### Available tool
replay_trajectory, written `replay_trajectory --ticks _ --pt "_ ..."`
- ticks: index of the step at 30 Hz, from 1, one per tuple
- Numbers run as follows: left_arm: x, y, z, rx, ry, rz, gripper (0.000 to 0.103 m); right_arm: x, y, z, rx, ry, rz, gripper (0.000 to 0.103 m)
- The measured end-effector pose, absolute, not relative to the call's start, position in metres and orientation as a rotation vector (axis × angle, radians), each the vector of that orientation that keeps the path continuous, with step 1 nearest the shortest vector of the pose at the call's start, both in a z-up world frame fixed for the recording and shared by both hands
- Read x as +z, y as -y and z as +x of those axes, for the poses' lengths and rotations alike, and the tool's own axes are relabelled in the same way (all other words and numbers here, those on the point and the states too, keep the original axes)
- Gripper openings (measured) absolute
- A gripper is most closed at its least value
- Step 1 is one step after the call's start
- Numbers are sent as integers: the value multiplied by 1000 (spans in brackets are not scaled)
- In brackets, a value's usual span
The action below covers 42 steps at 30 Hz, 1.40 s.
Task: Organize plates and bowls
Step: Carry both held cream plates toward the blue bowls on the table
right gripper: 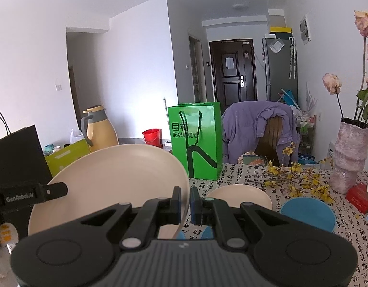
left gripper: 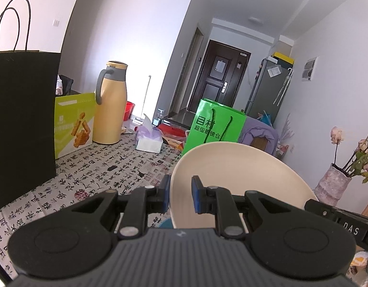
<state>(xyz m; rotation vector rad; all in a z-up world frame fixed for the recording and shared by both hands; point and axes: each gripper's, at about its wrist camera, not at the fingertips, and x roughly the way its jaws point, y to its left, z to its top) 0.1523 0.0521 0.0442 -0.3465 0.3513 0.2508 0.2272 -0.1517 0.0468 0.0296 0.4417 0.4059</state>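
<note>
A large cream plate is held tilted above the table with the calligraphy-print cloth, gripped from both sides. My left gripper is shut on its left rim, with one blue pad on each face. My right gripper is shut on the right rim of the same plate. Each gripper shows at the edge of the other's view, the right gripper and the left gripper. A smaller cream plate and a blue plate lie on the cloth to the right.
A black paper bag, a yellow-green box, a yellow thermos jug and a tissue box stand on the left. A green bag stands behind. A pink vase, yellow flower sprigs and a red box crowd the right.
</note>
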Motion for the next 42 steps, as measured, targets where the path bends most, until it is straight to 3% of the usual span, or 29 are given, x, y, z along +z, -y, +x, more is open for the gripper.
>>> replay_trajectory --ticks 42 --pt "22 -15 121 187 -388 -338 18 34 192 183 364 -441 60 8"
